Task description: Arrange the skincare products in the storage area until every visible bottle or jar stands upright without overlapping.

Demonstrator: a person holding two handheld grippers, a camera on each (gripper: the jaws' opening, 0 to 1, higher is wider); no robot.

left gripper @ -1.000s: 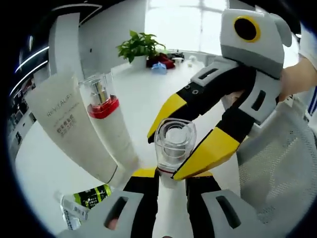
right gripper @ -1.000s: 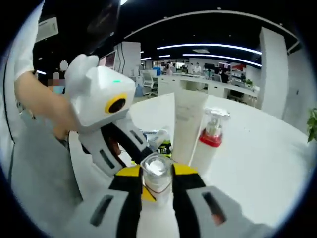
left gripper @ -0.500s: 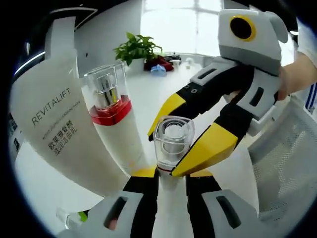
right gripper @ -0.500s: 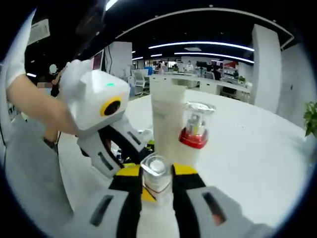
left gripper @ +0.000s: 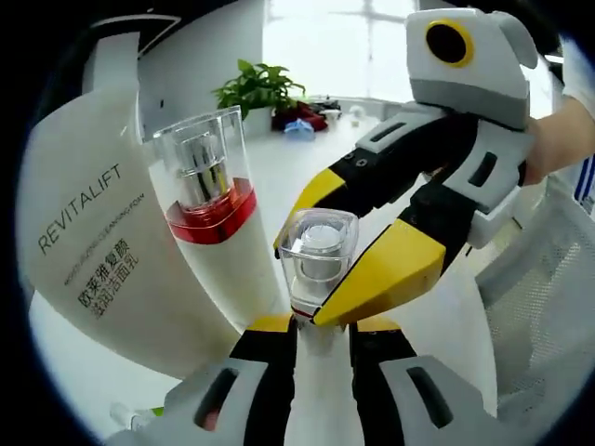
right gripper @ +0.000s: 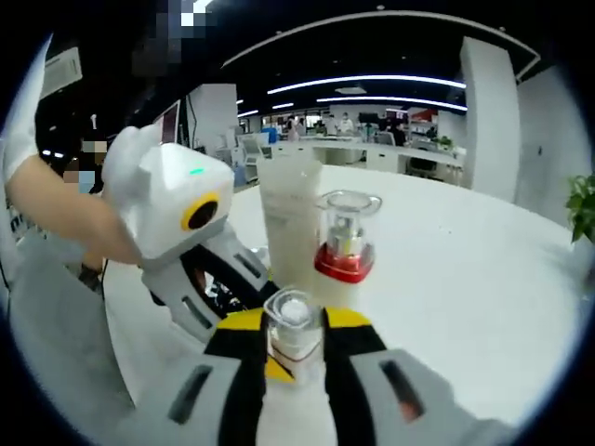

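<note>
Two grippers close on one small bottle [left gripper: 319,255] with a clear square cap and a white pump head inside, above a white body. In the left gripper view, going left to right: a tall white tube [left gripper: 98,232] printed REVITALIFT with small lettering beneath stands at the left, its top cut off by the rim; just beside it, touching or nearly so, is a white pump bottle [left gripper: 212,218] with a red collar and a clear cap over a silvery pump, upright on the white table [left gripper: 279,167]. Next comes the small bottle, its body held between the black and yellow jaws of the left gripper [left gripper: 321,327], which are drawn in against it. From the right the right gripper [left gripper: 349,237] reaches in, its yellow-tipped jaws pinching the bottle just under the clear cap. A hand [left gripper: 558,139] holds that gripper at the right edge.

Far back on the table are a green plant [left gripper: 260,88] and some small red and blue items too blurred to name. The lower body of the small bottle is hidden behind the jaws, so I cannot tell whether it rests on the table.

The right gripper view shows the left gripper [right gripper: 232,297] coming from the left with an arm behind it, the small bottle [right gripper: 293,325] clamped in front, the tube [right gripper: 288,218] and red-collared bottle [right gripper: 342,251] beyond, and an open office with ceiling lights [right gripper: 372,82] behind.
</note>
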